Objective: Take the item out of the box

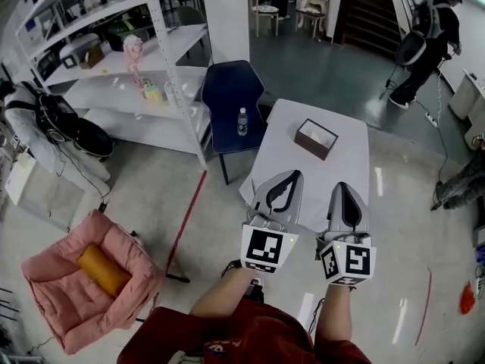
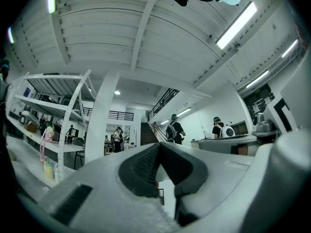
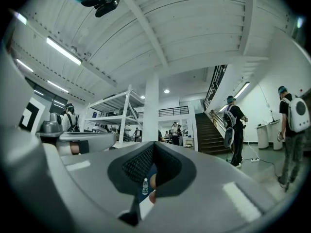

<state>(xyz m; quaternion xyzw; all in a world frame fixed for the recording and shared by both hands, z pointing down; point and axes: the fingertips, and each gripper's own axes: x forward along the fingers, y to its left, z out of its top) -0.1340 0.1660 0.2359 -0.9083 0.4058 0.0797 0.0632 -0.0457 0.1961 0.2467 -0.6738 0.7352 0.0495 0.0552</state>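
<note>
A small open box point(image 1: 316, 138) with dark sides and a pale inside sits on the white table point(image 1: 348, 165), toward its far side. What it holds cannot be made out. Both grippers hover side by side over the table's near edge, well short of the box. My left gripper point(image 1: 294, 175) is shut, its tips touching with nothing between them, which the left gripper view confirms point(image 2: 158, 146). My right gripper point(image 1: 342, 187) is also shut and empty point(image 3: 153, 144). Both point roughly level, toward the far side of the room.
A blue chair point(image 1: 233, 89) with a water bottle point(image 1: 242, 121) on its seat stands left of the table. White shelving point(image 1: 129, 74) and a pillar point(image 1: 226, 14) are further left. A pink cushioned seat point(image 1: 83, 279) lies on the floor. A person with a backpack point(image 1: 428, 36) stands at back right.
</note>
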